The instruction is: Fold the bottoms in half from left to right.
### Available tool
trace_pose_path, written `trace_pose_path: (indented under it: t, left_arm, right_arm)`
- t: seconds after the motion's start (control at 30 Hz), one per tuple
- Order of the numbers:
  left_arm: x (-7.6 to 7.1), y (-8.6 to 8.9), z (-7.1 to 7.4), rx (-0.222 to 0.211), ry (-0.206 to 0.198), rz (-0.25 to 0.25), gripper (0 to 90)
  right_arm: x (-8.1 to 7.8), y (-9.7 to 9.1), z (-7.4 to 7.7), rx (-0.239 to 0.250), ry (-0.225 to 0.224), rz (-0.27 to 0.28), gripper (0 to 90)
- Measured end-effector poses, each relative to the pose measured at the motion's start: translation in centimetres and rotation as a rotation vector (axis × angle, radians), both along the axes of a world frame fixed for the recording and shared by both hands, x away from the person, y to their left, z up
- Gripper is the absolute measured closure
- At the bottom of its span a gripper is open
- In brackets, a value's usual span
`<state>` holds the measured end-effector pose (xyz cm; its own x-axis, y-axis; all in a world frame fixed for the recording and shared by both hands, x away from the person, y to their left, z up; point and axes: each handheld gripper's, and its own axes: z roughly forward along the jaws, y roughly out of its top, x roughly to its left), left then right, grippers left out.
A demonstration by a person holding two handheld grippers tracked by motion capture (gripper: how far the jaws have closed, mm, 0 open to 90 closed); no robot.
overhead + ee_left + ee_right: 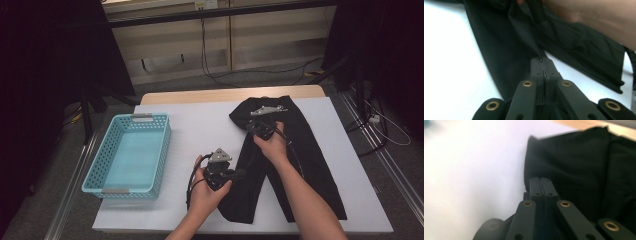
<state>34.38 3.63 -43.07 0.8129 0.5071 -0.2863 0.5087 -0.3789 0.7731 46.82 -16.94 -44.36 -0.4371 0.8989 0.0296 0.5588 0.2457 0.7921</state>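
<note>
While the black fabric trousers [290, 155] lay spread on the white table sheet [200, 125], right of the turquoise perforated plastic basket [131, 152], the left gripper [544, 65] stood clenched on a trouser-leg edge — the right gripper [541, 182] clamped tight at the waist end, farther from the basket. Trousers ran lengthwise away from the person; open sheet lay between them and the basket.

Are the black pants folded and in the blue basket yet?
Not yet. The black pants still lie spread on the white table, legs apart. The left gripper is shut on a fold of the fabric, and the right gripper is closed at the waist end. Folding has barely begun. The blue basket holds nothing so far.
</note>
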Motion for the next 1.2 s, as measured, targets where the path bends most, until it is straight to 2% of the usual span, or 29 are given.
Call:
trace_pose_path:
  t: [0.07,0.17,0.27,0.37,0.47,0.53,0.57,0.6,0.63,0.67,0.7,0.73,0.77,0.83,0.9,1.03,1.2]
  left_arm:
    - [-0.2,-0.3,0.4,-0.009,-0.01,-0.005,89.2]
    - [-0.4,-1.2,1.5,-0.031,-0.033,-0.028,89.3]
    - [-0.5,-2.8,3.0,-0.073,-0.048,-0.064,89.4]
    - [-0.5,-4.9,4.6,-0.107,-0.075,-0.112,89.4]
    - [-0.4,-7.6,5.9,-0.149,-0.08,-0.159,89.4]
    - [-0.3,-9.9,6.6,-0.172,-0.08,-0.197,89.3]
    - [-0.2,-10.7,6.6,-0.178,-0.079,-0.207,89.0]
    - [-0.1,-11.5,6.5,-0.173,-0.08,-0.206,86.6]
    - [0.3,-12.2,6.3,-0.169,-0.085,-0.193,76.9]
    - [0.7,-12.5,5.9,-0.167,-0.102,-0.179,60.7]
    - [1.0,-12.4,5.6,-0.151,-0.122,-0.161,45.7]
    - [1.3,-12.0,5.2,-0.135,-0.131,-0.148,40.0]
    - [1.5,-11.6,4.9,-0.131,-0.122,-0.146,35.7]
    - [2.0,-10.5,4.3,-0.095,-0.119,-0.124,29.9]
    - [2.4,-9.1,3.9,-0.071,-0.133,-0.102,26.8]
    - [2.9,-6.6,3.5,-0.034,-0.143,-0.069,22.0]
    - [3.5,-4.1,3.0,0.01,-0.151,-0.042,19.4]
  right_arm:
    - [-0.1,-0.4,0.5,0.004,-0.01,-0.004,89.5]
    - [-0.3,-2.2,2.3,0.058,-0.025,-0.026,89.6]
    - [-0.4,-3.6,4.0,0.067,-0.049,-0.048,89.6]
    - [-0.6,-5.8,5.8,0.088,-0.067,-0.079,89.6]
    - [-1.0,-8.6,7.6,0.11,-0.088,-0.131,89.6]
    - [-1.1,-10.9,8.6,0.082,-0.106,-0.189,89.6]
    - [-1.1,-12.4,9.1,0.087,-0.115,-0.232,89.5]
    - [-1.2,-13.2,9.3,0.099,-0.12,-0.254,87.9]
    - [-1.2,-14.1,9.4,0.096,-0.121,-0.274,77.8]
    - [-1.2,-14.6,9.5,0.079,-0.119,-0.294,66.0]
    - [-1.4,-14.9,9.5,0.08,-0.112,-0.299,60.3]
    - [-1.6,-15.1,9.4,0.079,-0.098,-0.286,59.1]
    - [-2.0,-15.0,9.2,0.069,-0.082,-0.262,55.8]
    - [-2.5,-14.6,8.7,0.043,-0.063,-0.229,48.4]
    - [-3.3,-14.0,7.9,0.051,-0.036,-0.187,44.4]
    - [-5.3,-13.0,5.6,0.007,0.007,-0.113,40.1]
    - [-8.0,-12.0,2.7,-0.027,0.047,-0.061,37.6]
